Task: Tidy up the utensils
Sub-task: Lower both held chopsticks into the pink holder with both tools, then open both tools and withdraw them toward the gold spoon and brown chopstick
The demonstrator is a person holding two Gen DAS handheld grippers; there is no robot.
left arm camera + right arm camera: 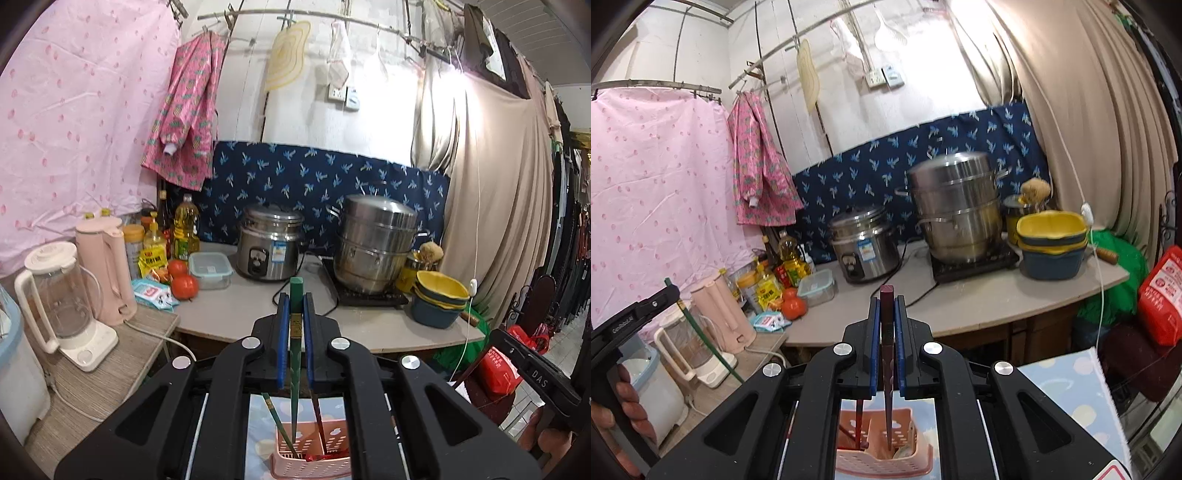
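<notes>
The left gripper (296,295) is closed on a green chopstick (295,354), its blue pads pinching the stick near the top end. The stick runs down between the jaws, and its tip hangs over the pink basket (314,461) — whether it touches anything inside cannot be told. Two more chopsticks stand in that basket, a green one (279,424) leaning left and a dark red one (319,424) on the right.

The right gripper (887,297) is clamped on a dark red chopstick (887,369), held the same way, with the tip down inside the pink basket (879,458). The basket sits on a light blue spotted cloth (1067,387).

At the left edge of the right wrist view a hand (631,406) holds the other gripper's handle. Beyond both grippers lies the counter (236,314) with a rice cooker (269,247), a steel steamer pot (375,243), stacked yellow and blue bowls (439,299) and two tomatoes (183,280) — all well apart from the basket.
</notes>
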